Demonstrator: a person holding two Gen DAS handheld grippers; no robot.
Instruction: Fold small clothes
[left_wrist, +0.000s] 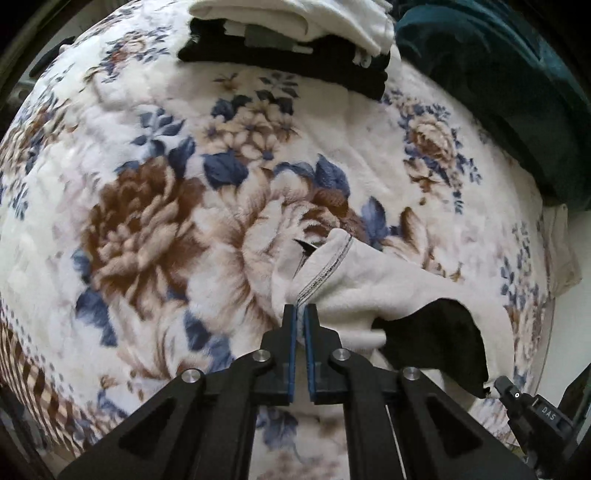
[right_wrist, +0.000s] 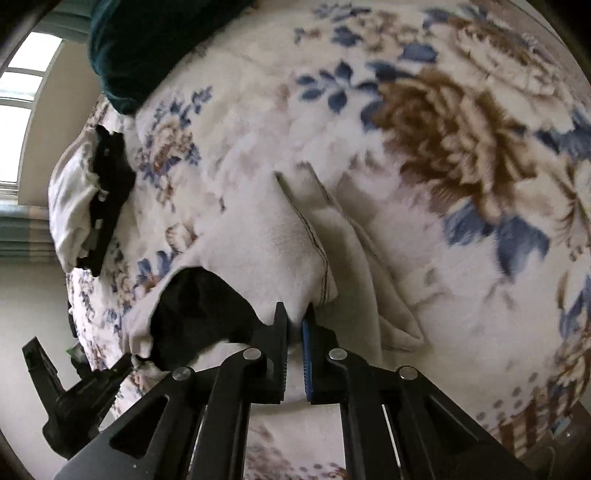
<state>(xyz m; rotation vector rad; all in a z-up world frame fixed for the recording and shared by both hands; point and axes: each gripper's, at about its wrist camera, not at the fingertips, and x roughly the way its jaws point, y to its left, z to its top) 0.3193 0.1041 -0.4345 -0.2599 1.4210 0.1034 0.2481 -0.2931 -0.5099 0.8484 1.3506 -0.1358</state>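
Observation:
A small cream garment (left_wrist: 373, 291) with a black inner side (left_wrist: 439, 343) and a stitched hem hangs above the floral blanket (left_wrist: 147, 229). My left gripper (left_wrist: 301, 308) is shut on the garment's hem edge. My right gripper (right_wrist: 294, 317) is shut on another edge of the same garment (right_wrist: 258, 236), whose black inner side (right_wrist: 199, 306) shows at its left. The right gripper's tip (left_wrist: 508, 389) shows at the lower right of the left wrist view, at the garment's corner. The left gripper (right_wrist: 118, 365) shows at the lower left of the right wrist view.
A stack of folded black and white clothes (left_wrist: 288, 40) lies at the far side of the blanket; it also shows in the right wrist view (right_wrist: 99, 199). A dark teal pillow (left_wrist: 498, 85) lies at the far right. A window (right_wrist: 22, 92) is behind.

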